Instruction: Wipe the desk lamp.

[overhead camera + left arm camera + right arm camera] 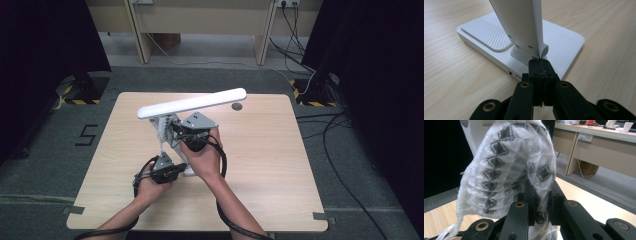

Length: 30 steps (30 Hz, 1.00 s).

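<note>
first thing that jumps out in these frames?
The white desk lamp, its long head slanting over the middle of the table. Then the white cloth with black diamonds, pinched in the right claw against the lamp's stem. The left claw sits shut, tips at the stem's hinge.

Closed left hand-held gripper against white lamp hinge, wooden table beneath

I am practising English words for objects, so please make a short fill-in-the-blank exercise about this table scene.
1. The white desk lamp stands on a ____ table.
2. The right tool is shut on a white cloth with a ____ diamond pattern.
3. The closed left tool points at the foot of the lamp's stem, above its flat ____.

Missing words: wooden; black; base
</note>
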### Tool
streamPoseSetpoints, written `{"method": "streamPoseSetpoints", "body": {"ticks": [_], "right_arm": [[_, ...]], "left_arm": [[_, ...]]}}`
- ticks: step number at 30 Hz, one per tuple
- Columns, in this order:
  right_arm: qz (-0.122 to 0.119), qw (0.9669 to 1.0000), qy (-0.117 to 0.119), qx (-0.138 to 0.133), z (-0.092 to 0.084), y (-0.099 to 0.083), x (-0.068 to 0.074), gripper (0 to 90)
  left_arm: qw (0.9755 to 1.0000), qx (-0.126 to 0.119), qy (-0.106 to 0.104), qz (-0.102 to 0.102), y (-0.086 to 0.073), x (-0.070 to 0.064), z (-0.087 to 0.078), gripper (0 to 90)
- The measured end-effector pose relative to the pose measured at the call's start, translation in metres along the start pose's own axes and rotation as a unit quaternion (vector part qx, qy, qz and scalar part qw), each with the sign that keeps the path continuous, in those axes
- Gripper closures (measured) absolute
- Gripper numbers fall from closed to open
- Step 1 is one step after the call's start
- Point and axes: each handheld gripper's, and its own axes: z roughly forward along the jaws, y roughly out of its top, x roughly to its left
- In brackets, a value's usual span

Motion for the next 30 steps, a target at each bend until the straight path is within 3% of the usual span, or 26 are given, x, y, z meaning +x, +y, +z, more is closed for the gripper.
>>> {"method": "streamPoseSetpoints", "body": {"ticks": [13, 17, 23, 25, 27, 28, 29, 30], "right_arm": [[0.0, 0.9998, -0.001, 0.021, 0.003, -0.019, -0.004, 81.2], [0.016, 0.9991, -0.002, 0.038, 0.004, -0.029, -0.005, 81.2], [0.019, 0.9985, -0.005, 0.05, 0.009, -0.045, -0.009, 81.2], [0.027, 0.9979, -0.006, 0.059, 0.01, -0.05, -0.01, 81.2], [0.031, 0.9973, -0.007, 0.066, 0.012, -0.055, -0.011, 81.2], [0.03, 0.9971, -0.007, 0.07, 0.012, -0.058, -0.012, 81.2], [0.034, 0.9967, -0.007, 0.073, 0.013, -0.061, -0.012, 81.2], [0.035, 0.9964, -0.007, 0.077, 0.014, -0.063, -0.012, 81.2]], "left_arm": [[1.0, 0.0, -0.003, 0.0, 0.0, -0.001, 0.0, 87.8], [1.0, -0.001, -0.002, 0.0, 0.0, -0.001, 0.0, 87.8], [1.0, 0.001, -0.004, -0.003, 0.0, -0.001, 0.0, 87.8], [0.9999, 0.009, -0.002, 0.007, 0.0, 0.0, -0.001, 87.7], [0.9999, -0.004, -0.004, -0.009, 0.0, -0.002, 0.001, 87.8], [0.9999, 0.008, -0.002, 0.006, 0.0, 0.0, -0.001, 87.8], [1.0, 0.002, -0.002, -0.001, 0.0, -0.001, 0.0, 87.7], [1.0, 0.007, -0.003, 0.004, 0.0, -0.001, 0.0, 87.8]]}}
